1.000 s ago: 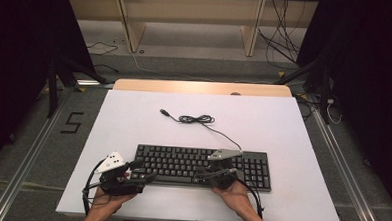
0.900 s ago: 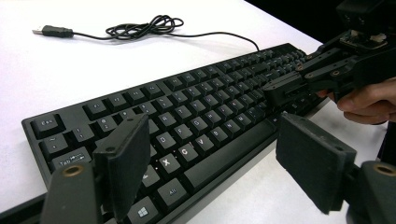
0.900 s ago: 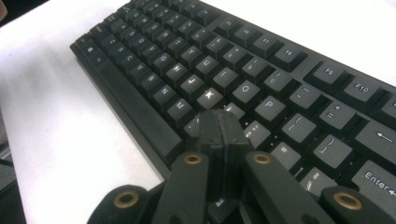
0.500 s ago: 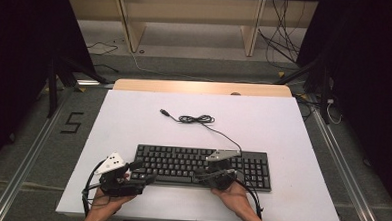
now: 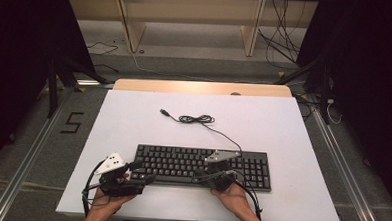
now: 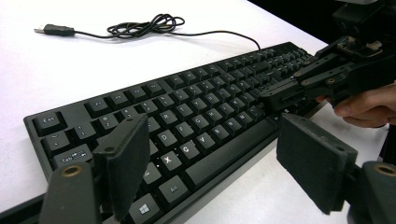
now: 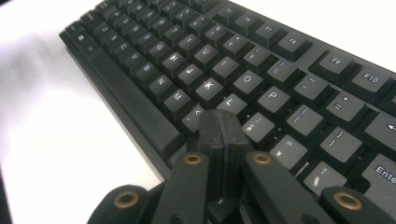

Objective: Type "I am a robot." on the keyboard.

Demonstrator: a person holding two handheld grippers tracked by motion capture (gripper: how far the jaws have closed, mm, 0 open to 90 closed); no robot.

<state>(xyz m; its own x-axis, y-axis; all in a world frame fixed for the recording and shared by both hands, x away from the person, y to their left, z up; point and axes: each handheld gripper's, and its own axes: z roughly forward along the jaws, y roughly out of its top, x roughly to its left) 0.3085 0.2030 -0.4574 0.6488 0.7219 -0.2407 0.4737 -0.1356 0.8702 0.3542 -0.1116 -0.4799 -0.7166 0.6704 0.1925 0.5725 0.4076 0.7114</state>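
Note:
A black keyboard [image 5: 201, 163] lies on the white table [image 5: 283, 124], near its front edge. My left gripper [image 5: 142, 171] stands open at the keyboard's left front corner; in the left gripper view its jaws [image 6: 219, 154] straddle the bottom-left keys [image 6: 173, 158] without touching them. My right gripper [image 5: 200, 179] is shut with nothing in it. Its closed tips [image 7: 223, 126] rest at the keys [image 7: 233, 105] just right of the space bar, and the same gripper [image 6: 280, 95] shows across the keyboard in the left gripper view. The keyboard's cable [image 5: 196, 119] lies coiled behind it, its USB plug [image 6: 51, 30] loose.
A wooden ledge [image 5: 200, 87] borders the table's far edge, with shelving and loose floor cables [image 5: 281, 49] beyond. A "5" mark [image 5: 71, 122] is on the floor at the left. White tabletop stretches behind and to both sides of the keyboard.

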